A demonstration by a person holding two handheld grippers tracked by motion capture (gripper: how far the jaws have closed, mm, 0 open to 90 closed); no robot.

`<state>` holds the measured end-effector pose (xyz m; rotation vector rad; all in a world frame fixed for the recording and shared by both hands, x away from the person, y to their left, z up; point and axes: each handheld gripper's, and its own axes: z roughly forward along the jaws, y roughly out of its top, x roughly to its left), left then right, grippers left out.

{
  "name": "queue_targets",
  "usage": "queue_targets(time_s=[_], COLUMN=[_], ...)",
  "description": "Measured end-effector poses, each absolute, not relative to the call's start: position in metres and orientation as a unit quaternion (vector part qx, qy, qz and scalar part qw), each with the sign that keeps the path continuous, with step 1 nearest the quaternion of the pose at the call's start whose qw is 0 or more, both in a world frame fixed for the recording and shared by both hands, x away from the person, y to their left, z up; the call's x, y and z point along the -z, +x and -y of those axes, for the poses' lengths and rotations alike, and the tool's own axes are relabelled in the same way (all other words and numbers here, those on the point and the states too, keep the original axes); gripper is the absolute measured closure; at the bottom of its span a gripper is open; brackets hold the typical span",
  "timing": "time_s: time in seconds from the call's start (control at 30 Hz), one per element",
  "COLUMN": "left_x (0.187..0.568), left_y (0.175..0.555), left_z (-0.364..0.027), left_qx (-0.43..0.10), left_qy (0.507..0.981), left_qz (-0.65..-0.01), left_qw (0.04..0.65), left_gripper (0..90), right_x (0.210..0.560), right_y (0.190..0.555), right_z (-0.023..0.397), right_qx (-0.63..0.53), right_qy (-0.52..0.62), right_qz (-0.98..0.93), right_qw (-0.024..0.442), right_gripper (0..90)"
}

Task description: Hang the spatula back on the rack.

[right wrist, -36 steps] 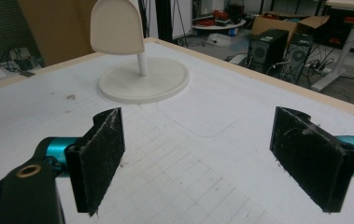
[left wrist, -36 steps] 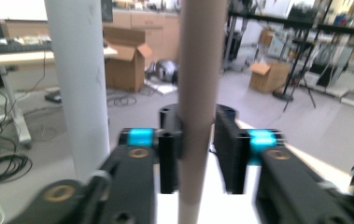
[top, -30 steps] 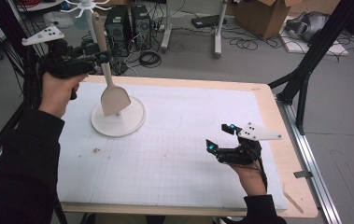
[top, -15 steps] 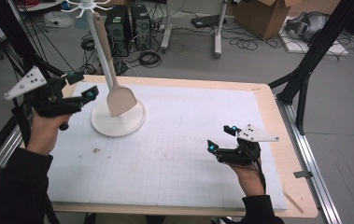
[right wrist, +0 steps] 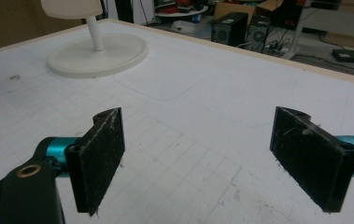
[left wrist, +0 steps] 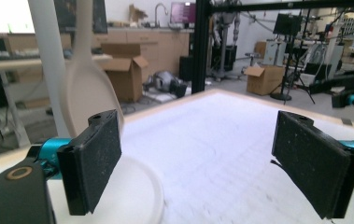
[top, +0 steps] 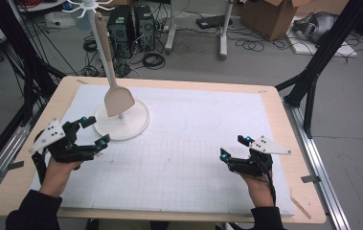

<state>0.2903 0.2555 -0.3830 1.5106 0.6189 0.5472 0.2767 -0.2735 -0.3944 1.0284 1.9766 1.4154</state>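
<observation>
High view: wooden spatula (top: 117, 98) hanging on white stand (top: 124, 125), at one o'clock of left hand-held gripper (top: 93, 132), jaws wide, empty; right hand-held gripper (top: 233, 147) wide, empty, well apart over the desk (top: 275, 103).
Left gripper view: spatula just beyond the left jaw.
Right gripper view: stand base at eleven o'clock, far.

stand (top: 121, 122): round white base near the desk's far-left corner, pole rising from its middle, blocks low passes there
spatula (top: 114, 91): hangs from the stand top, blade just above the base on its near-left side, narrows the gap
left gripper (top: 92, 131): jaws wide apart, just beside the base's near-left rim, nothing between them
right gripper (top: 234, 148): jaws wide apart near the right edge
desk (top: 284, 124): white mat bare from centre to far-right corner, free passage
</observation>
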Motion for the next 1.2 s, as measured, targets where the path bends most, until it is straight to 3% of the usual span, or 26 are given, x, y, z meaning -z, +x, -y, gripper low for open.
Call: queue_targets(time_s=[0.37,1.2], left_x=[0.424,0.436], left_y=[0.277,0.279], left_z=[-0.250,-0.248], left_qx=[-0.221,-0.206], left_qy=[0.682,0.675], left_qz=[-0.294,-0.311], left_qw=[0.632,0.636], left_gripper=[16.7,17.3], right_x=[0.411,0.412], right_y=[0.265,0.264], right_z=[0.278,0.273], right_qx=[-0.515,-0.511], right_qy=[0.398,0.396], right_qz=[-0.713,-0.718], right_qw=[0.260,0.258], right_gripper=[16.8,16.9])
